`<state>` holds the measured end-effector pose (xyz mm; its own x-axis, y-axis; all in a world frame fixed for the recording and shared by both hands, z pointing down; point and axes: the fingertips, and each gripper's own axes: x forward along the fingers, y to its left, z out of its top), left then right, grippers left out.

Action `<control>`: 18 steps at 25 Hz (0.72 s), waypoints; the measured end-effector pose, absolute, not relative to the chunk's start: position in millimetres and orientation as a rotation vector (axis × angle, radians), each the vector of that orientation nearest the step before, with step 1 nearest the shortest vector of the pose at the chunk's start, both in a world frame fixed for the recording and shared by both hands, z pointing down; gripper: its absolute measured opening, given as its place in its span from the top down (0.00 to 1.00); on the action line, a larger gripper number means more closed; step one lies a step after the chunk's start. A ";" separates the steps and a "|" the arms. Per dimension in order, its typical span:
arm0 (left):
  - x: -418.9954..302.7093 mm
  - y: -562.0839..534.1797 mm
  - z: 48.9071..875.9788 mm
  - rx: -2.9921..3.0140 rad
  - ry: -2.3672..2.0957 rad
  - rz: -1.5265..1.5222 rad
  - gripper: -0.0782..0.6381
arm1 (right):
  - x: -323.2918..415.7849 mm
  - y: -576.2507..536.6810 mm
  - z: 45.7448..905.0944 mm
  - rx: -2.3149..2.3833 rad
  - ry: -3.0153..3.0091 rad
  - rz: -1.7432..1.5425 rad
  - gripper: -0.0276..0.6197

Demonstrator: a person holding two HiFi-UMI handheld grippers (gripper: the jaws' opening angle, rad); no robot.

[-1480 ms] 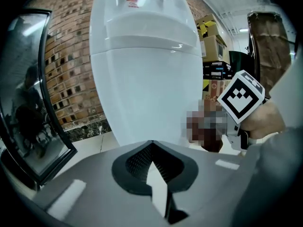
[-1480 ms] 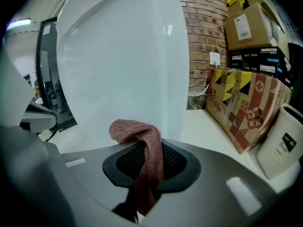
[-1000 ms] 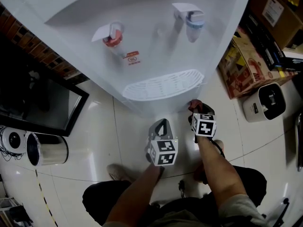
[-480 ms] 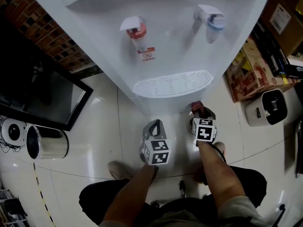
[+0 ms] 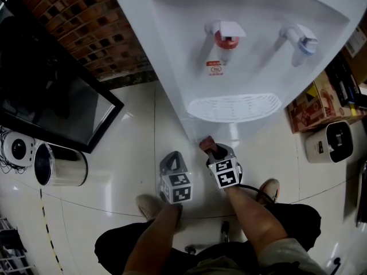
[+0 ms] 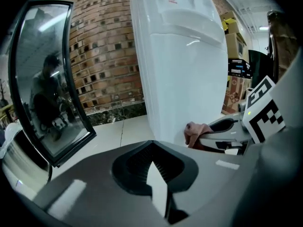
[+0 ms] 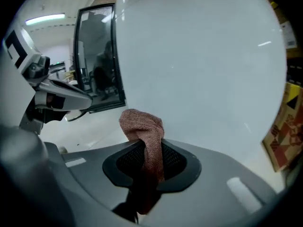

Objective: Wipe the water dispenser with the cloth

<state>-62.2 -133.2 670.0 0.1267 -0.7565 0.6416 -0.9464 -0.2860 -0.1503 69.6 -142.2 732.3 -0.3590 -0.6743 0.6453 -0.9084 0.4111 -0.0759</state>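
Right tongs [image 7: 150,157] grip the cloth [image 7: 142,126], low at the water dispenser [image 5: 246,50] front, centre frame. Left tongs [image 5: 172,160] closed, empty, just beside. Glossy floor [image 5: 126,168] open lower left; brick wall [image 5: 97,33] upper left, boxes [image 5: 312,105] crowding right.

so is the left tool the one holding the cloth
No, the cloth is pinched in the right tool, while the left tool has nothing between its jaws.
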 end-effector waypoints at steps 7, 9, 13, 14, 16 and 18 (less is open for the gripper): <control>-104.0 -135.2 669.5 2.006 -1.728 0.890 0.89 | -5.8 -152.4 757.5 1.198 -2.203 0.629 0.81; -108.0 -136.1 672.8 1.994 -1.729 0.887 0.89 | -11.6 -156.3 764.6 1.199 -2.188 0.645 0.81; -113.1 -134.1 679.0 1.981 -1.723 0.912 0.89 | -1.4 -160.9 781.8 1.243 -2.114 0.697 0.81; -112.5 -133.4 680.4 1.980 -1.718 0.917 0.89 | 6.1 -162.3 785.3 1.270 -2.092 0.724 0.81; -108.9 -133.4 682.5 1.984 -1.706 0.926 0.89 | 21.8 -164.9 789.2 1.313 -2.060 0.770 0.81; -102.6 -135.3 683.8 1.994 -1.697 0.931 0.89 | 33.9 -166.4 789.0 1.329 -2.047 0.778 0.81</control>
<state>-102.6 -135.3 683.8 0.0612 -0.7287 0.6821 -0.9667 -0.2133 -0.1411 33.9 -166.4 789.0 -0.3418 -0.5949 0.7275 -0.9280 0.3358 -0.1614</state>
